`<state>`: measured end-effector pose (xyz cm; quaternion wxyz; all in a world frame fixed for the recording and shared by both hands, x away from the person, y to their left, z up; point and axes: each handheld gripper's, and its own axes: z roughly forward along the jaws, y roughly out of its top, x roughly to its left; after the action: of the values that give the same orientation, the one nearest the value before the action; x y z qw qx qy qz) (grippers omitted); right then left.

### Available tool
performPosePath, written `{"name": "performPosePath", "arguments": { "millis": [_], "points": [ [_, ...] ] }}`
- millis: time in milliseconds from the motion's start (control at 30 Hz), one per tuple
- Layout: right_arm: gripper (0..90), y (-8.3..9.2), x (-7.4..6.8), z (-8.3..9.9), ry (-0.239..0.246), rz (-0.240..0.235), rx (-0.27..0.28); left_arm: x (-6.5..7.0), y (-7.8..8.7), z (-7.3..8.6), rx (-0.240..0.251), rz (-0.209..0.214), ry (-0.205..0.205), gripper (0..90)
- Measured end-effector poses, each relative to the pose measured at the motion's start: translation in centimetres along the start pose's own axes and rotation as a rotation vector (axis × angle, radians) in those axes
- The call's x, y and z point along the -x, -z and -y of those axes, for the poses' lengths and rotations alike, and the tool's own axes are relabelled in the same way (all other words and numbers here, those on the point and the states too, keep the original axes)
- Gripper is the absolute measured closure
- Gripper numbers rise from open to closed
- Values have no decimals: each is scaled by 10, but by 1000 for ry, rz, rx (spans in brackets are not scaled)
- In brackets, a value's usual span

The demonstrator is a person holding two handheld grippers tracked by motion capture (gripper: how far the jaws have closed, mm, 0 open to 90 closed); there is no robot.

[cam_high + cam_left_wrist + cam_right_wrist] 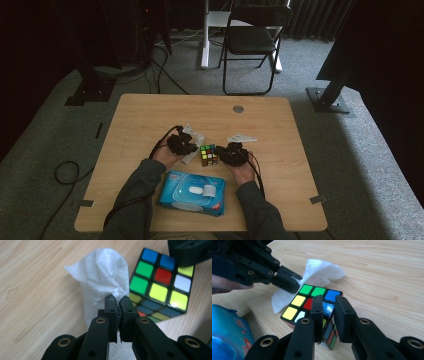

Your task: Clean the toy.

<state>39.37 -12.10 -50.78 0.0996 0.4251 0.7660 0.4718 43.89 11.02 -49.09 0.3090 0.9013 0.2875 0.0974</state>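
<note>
Near edge, lower centre of high view: blue wipes pack (192,192) on surface (150,115). Beyond it, mid-frame: left gripper (116,305) clamped on white wipe (100,272), right gripper (329,307) clamped on cube (208,155) corner. Cube just right of wipe, nearly touching, top face exposed.

This looks like a lab or recording studio rather than a home. A lone wooden desk (150,115) stands on grey carpet (350,150), ringed by dark curtains (310,20), black metal stand feet (327,97), trailing floor cables (65,172) and a folding chair (252,40).
</note>
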Motion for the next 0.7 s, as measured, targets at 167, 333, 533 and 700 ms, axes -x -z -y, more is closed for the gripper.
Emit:
{"name": "performPosePath", "arguments": {
  "millis": [167, 333, 533, 700],
  "points": [
    [786, -1, -1, -1, 17, -13, -8, 1, -4, -3, 28, 9, 27, 868],
    [766, -3, -2, -2, 12, -12, -10, 6, -4, -4, 25, 45, 1, 868],
    [724, -4, -2, -4, 8, 9, -15, 10, 2, 0, 32, 54, -6, 867],
    [676, 0, -8, -4, -25, 44, -36, 12, 7, 5, 39, 49, -9, 862]
  ]
}}
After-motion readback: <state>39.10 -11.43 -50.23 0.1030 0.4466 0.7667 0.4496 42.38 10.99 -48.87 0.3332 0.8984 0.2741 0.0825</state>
